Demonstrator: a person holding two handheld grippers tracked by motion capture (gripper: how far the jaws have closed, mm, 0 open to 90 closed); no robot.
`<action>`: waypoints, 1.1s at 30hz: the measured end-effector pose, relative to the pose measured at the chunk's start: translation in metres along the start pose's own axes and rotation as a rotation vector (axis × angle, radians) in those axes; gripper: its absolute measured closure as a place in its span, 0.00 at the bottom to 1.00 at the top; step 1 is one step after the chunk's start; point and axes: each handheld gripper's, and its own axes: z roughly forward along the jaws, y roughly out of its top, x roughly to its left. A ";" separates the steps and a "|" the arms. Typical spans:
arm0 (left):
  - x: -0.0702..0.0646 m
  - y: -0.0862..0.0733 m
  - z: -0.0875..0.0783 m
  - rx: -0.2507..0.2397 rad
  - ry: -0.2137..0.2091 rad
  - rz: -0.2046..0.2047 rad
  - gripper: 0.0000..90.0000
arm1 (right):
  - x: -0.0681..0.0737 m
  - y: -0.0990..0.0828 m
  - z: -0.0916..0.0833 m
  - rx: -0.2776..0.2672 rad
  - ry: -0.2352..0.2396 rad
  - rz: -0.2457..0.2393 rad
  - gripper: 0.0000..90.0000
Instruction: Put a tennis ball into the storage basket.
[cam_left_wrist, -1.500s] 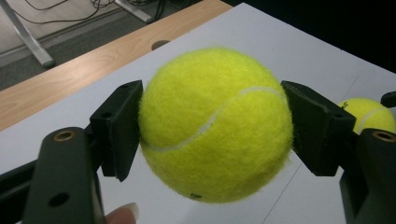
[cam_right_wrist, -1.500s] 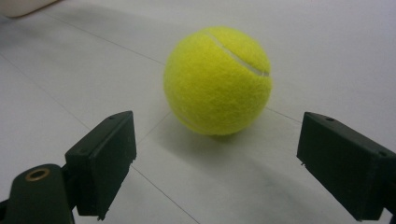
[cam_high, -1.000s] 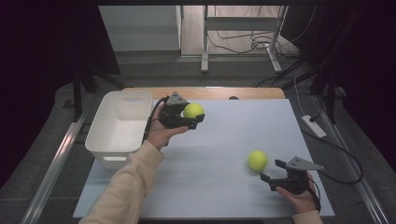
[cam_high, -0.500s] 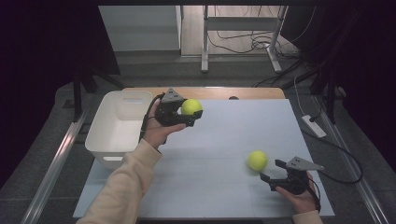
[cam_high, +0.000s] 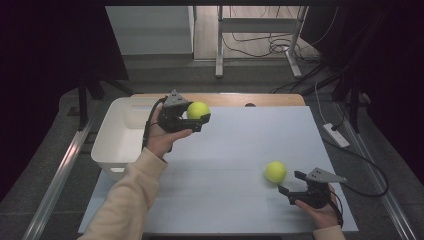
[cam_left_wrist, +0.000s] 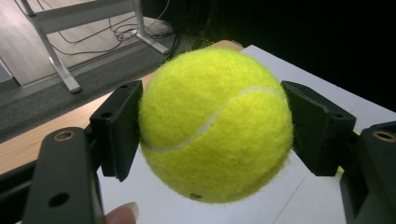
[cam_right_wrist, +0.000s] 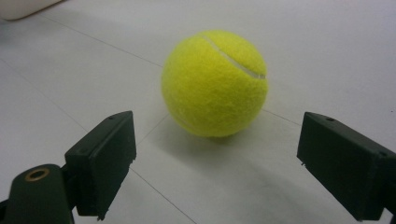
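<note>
While the left claw (cam_high: 196, 119) is clamping one tennis ball (cam_high: 198, 110), the white bin (cam_high: 116, 145) is sitting just left, probably slightly below.

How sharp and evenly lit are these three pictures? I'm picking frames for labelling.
High view: dark surround, the white table cover evenly lit, the ball by the right tongs sharp. Left gripper view: held ball crisp, floor behind it soft, dark corner at top right. Right gripper view: soft shadow under the ball, near pads slightly blurred.
</note>
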 end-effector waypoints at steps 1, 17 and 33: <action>0.000 0.000 0.000 0.000 0.000 0.000 0.29 | 0.000 0.000 0.000 0.000 0.000 0.000 0.13; 0.009 0.003 -0.014 -0.017 0.037 -0.011 0.29 | 0.000 0.000 0.000 -0.001 0.000 -0.002 0.13; 0.018 0.001 -0.027 -0.032 0.065 -0.023 0.29 | 0.000 0.001 0.000 -0.001 0.001 -0.001 0.13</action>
